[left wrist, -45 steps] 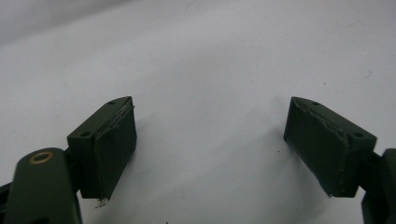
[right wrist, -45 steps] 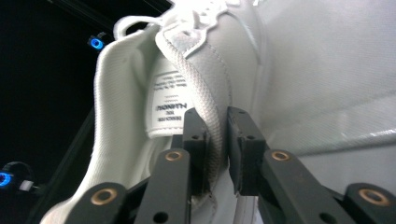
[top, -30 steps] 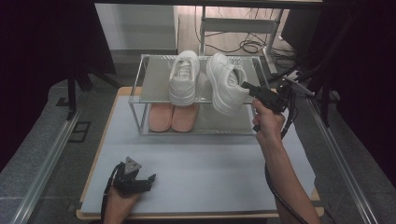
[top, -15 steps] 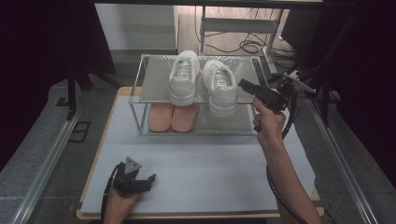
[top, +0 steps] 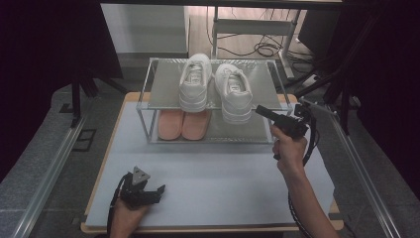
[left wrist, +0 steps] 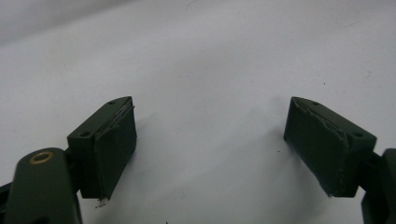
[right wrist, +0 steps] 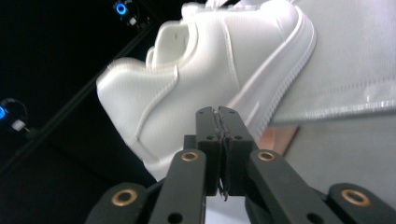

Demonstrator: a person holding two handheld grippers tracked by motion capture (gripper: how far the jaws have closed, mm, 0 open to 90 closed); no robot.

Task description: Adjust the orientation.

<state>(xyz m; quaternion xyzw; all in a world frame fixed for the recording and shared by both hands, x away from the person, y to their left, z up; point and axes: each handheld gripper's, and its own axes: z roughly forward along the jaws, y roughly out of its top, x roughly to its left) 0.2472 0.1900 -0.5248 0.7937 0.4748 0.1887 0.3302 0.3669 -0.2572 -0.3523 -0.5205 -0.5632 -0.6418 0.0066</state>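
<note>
The right white leather sneaker [top: 233, 94] sat on the grey two-tier rack's [top: 163, 89] top shelf, no longer lifted and tilted. The right gripper [top: 259, 110] had drawn back beside it, its jaws having just closed, empty. The left gripper [top: 159, 191] rested spread near left.

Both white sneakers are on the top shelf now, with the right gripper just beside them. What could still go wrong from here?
1. The right-hand white sneaker sticks out past the front edge of the top shelf, so a nudge might tip it off.
2. The right gripper is shut, empty, close to that sneaker's heel; a careless pull-back could knock it.
3. A falling sneaker might land near the pink slippers below.
</note>
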